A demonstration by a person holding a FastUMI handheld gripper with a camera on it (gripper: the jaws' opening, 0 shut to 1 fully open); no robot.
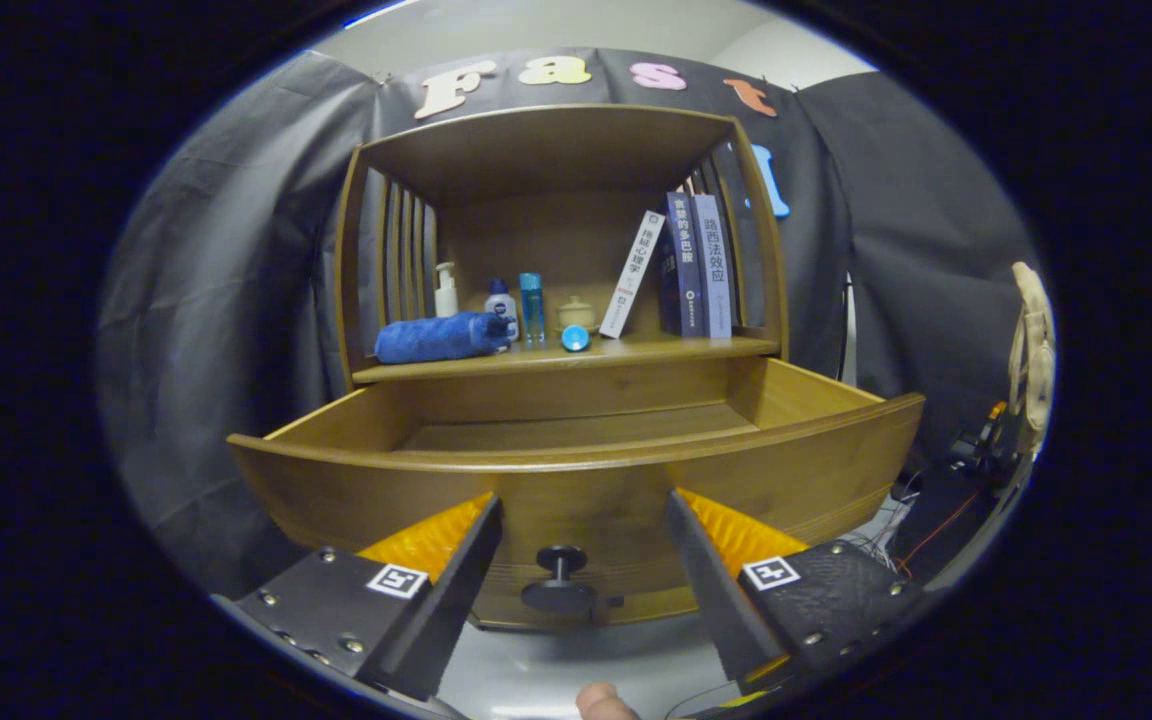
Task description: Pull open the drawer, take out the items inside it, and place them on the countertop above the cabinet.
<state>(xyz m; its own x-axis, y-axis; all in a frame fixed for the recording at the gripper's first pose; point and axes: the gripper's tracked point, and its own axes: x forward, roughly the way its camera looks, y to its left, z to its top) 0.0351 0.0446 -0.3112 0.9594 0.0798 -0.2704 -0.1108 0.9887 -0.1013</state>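
The wooden drawer (576, 480) stands pulled out toward me, and its inside shows only a bare wooden bottom. Its dark round knob (559, 580) sits on the front panel, between my fingers and untouched by them. My gripper (584, 520) is open, the fingers spread wide just in front of the drawer front. On the countertop (676, 350) above the drawer lie a rolled blue towel (441, 337) and a small blue round object (575, 338).
Also on the countertop, inside the wooden shelf frame (556, 130): a white pump bottle (446, 290), a small white bottle (501, 297), a clear blue bottle (532, 308), a small lidded jar (576, 313) and several books (686, 265). Cables (936, 510) lie right of the cabinet. A fingertip (604, 703) shows below.
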